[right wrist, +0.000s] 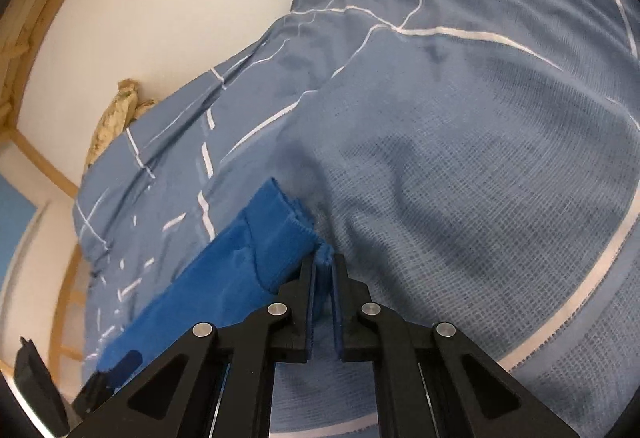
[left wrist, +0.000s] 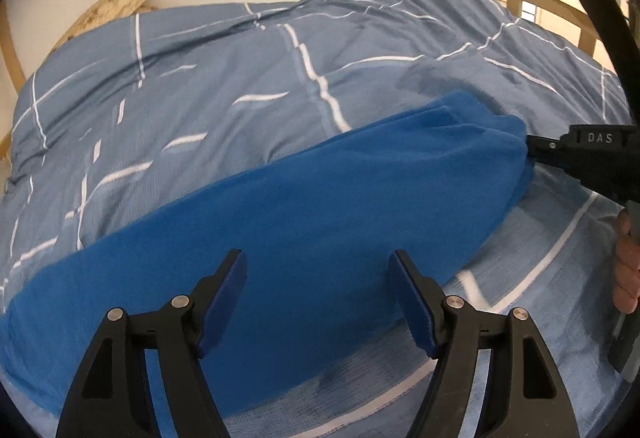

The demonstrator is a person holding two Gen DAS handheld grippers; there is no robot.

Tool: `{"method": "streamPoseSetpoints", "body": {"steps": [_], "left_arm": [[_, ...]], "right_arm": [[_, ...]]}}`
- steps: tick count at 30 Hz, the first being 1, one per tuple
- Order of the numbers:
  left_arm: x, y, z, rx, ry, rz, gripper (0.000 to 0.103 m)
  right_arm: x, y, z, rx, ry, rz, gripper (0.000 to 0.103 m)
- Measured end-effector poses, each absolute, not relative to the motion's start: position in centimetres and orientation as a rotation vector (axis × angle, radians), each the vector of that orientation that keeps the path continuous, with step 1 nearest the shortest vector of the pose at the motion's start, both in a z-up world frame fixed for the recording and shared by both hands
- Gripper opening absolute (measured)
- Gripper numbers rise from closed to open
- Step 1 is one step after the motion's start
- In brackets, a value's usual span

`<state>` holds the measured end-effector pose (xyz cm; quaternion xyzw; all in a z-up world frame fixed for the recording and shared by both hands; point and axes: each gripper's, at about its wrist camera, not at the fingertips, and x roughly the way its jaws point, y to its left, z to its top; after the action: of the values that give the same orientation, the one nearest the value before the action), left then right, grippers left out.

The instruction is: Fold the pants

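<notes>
Stretching leftward across the duvet (left wrist: pixel 200 86), the pants (left wrist: pixel 280 230) end pinched in the right gripper (right wrist: pixel 324 278), while the left gripper (left wrist: pixel 318 302) gapes empty over their middle.

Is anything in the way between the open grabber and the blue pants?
Nothing visible. The left gripper is open right over the blue pants, with only air between its fingers and the cloth. The right gripper already pinches one end of the pants on the blue checked duvet.
</notes>
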<state>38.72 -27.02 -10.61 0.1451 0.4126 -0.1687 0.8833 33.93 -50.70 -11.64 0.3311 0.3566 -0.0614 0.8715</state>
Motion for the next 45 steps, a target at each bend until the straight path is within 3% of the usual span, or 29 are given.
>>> {"method": "streamPoseSetpoints", "body": {"steps": [10, 12, 15, 18, 23, 39, 40, 42, 45], "left_arm": [[38.8, -25.5, -11.4, 0.28, 0.885, -0.336, 0.076], [38.6, -25.6, -11.2, 0.284, 0.881, -0.332, 0.076], [38.3, -25.8, -10.8, 0.296, 0.864, -0.331, 0.076], [37.8, -26.0, -10.0, 0.309, 0.83, -0.319, 0.077], [37.6, -26.4, -9.0, 0.337, 0.81, -0.31, 0.079], [39.9, -26.7, -9.1, 0.274, 0.864, -0.324, 0.079], [39.9, -26.7, -9.2, 0.273, 0.866, -0.323, 0.079], [39.9, -26.5, -9.3, 0.273, 0.861, -0.31, 0.079], [39.9, -26.1, -9.4, 0.269, 0.86, -0.302, 0.079]], "right_arm": [[34.1, -50.5, -12.5, 0.615, 0.787, -0.24, 0.006], [34.2, -50.5, -12.6, 0.599, 0.804, -0.226, 0.008], [33.1, -50.9, -11.3, 0.592, 0.788, -0.303, 0.027], [31.8, -51.1, -8.7, 0.584, 0.71, -0.302, 0.028], [33.3, -50.2, -7.9, 0.634, 0.785, -0.148, 0.03], [36.1, -49.6, -11.7, 0.75, 0.88, -0.128, 0.029], [36.1, -49.6, -11.8, 0.748, 0.881, -0.126, 0.027], [35.7, -49.6, -11.7, 0.742, 0.864, -0.119, 0.013], [34.5, -49.4, -10.7, 0.71, 0.821, -0.129, 0.008]]}}
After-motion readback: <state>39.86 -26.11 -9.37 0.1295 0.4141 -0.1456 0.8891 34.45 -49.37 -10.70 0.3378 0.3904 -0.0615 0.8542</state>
